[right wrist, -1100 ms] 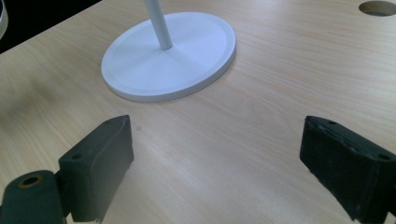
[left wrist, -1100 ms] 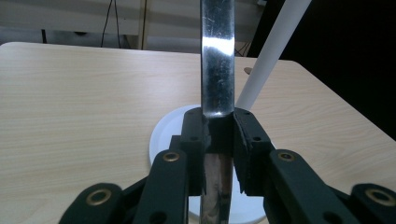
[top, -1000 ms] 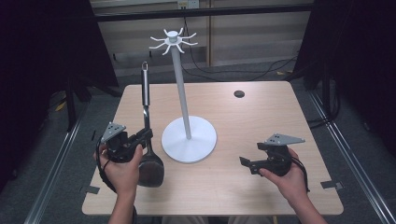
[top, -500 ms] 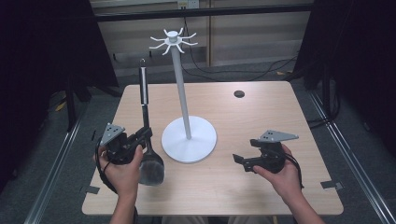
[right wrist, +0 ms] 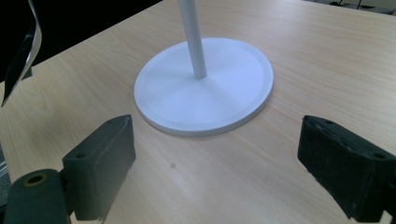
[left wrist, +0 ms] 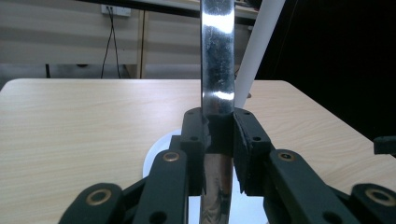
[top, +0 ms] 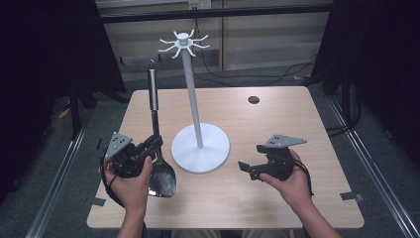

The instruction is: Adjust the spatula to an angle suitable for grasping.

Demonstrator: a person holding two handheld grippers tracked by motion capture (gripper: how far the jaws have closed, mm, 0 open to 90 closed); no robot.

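Note:
A steel ladle (top: 157, 148) stands upright at the table's left, bowl down near the front edge and dark handle end up. My left gripper (top: 153, 143) is shut on its flat shiny shaft (left wrist: 217, 70), both pads pressed against the metal. A white hook stand (top: 194, 104) with a round base (right wrist: 205, 88) rises at the table's middle, its hooks at the top. My right gripper (top: 245, 168) hovers low at the right of the base, open, with bare wood between its pads (right wrist: 102, 163). The ladle's bowl edge (right wrist: 21, 60) shows at the far left of the right gripper view.
A small dark round disc (top: 253, 99) lies at the table's far right. Bare wood stretches in front of and right of the stand's base. Dark floor, rails and cables surround the table (top: 297, 124).
My right gripper has moved left, closer to the stand's base. The left gripper and ladle have stayed where they were.

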